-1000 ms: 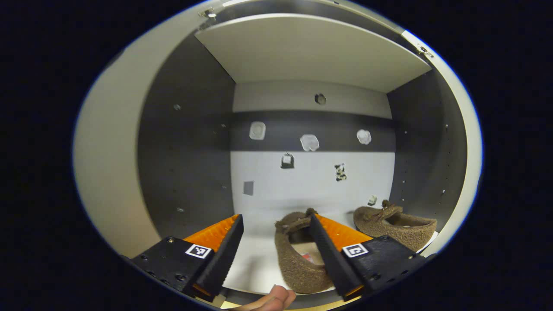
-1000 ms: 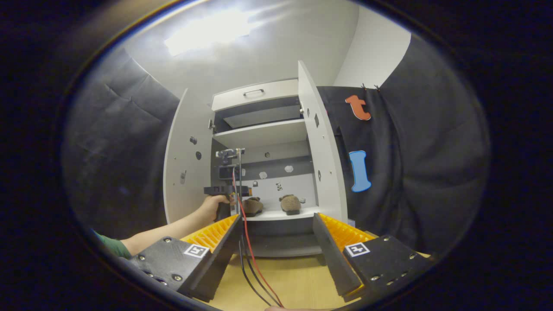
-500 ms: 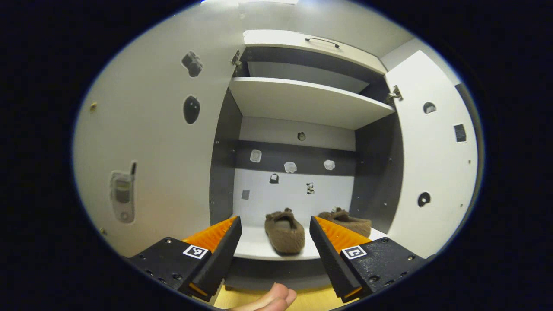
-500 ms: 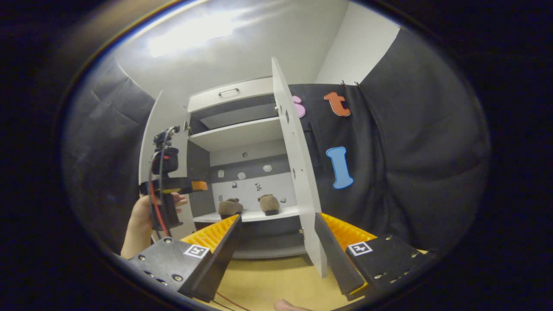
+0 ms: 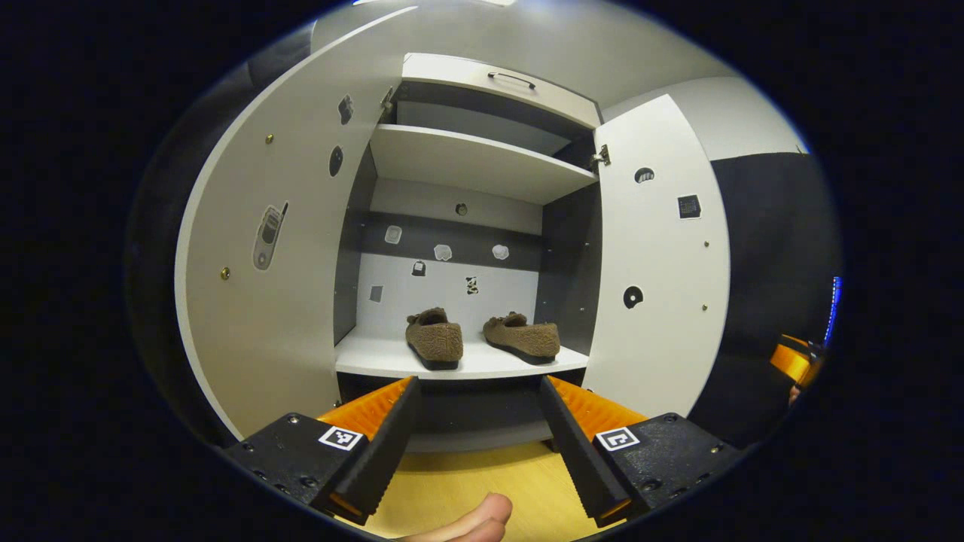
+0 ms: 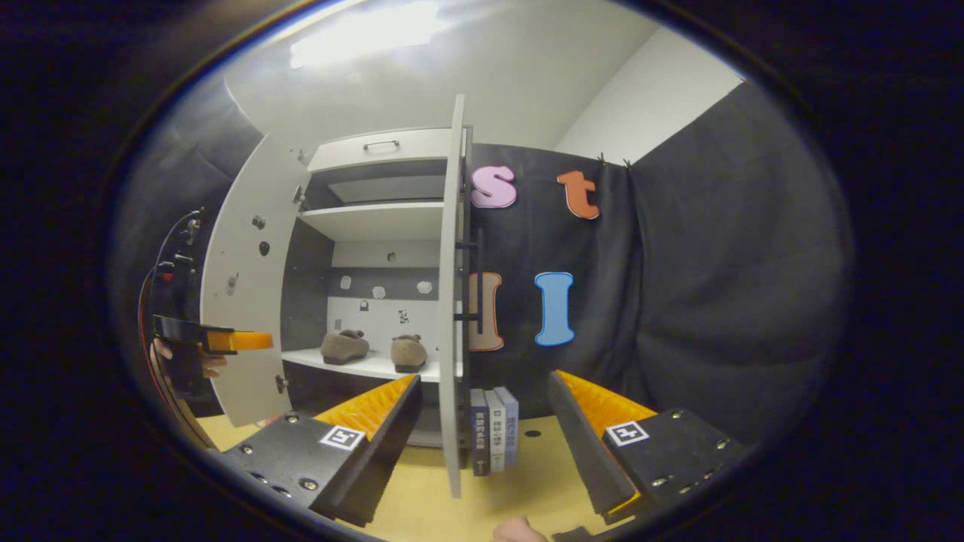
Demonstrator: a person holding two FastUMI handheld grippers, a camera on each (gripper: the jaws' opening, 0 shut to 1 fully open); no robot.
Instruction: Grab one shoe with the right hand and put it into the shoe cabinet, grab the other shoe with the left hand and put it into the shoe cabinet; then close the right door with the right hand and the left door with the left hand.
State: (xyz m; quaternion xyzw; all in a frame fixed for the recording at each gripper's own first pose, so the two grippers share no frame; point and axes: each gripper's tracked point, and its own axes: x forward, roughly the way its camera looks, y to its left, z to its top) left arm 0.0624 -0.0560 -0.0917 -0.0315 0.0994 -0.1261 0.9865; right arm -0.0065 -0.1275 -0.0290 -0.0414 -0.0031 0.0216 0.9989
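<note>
Left gripper (image 5: 477,421) now backed well out of the shoe cabinet (image 5: 467,162), jaws spread wide, nothing between them. A second ago deep inside the compartment with a shoe just ahead of the fingers; now hanging over the wooden floor (image 5: 467,489), with the whole cabinet front in frame. Release done, then, and retreat done too.

Further in, dead ahead at twelve o'clock: left shoe (image 5: 434,339) and right shoe (image 5: 523,337) sitting side by side on the lower shelf (image 5: 376,354), close but apart, toes pointing to the back wall. Loading half of the job looks finished.

Over to the right gripper view. Right gripper (image 6: 482,429) also spread and empty, swung round to face the right door (image 6: 452,301) edge-on at twelve, the door's lower edge standing between the fingers but a little beyond them. Touching it? Hard to call from here, probably not yet. A row of books (image 6: 493,429) just behind the door's foot. Left door (image 6: 245,301) swung wide at ten o'clock, the other gripper and its hand beside it at nine.

Next up, by the look of it: push the right door shut, then the left.
</note>
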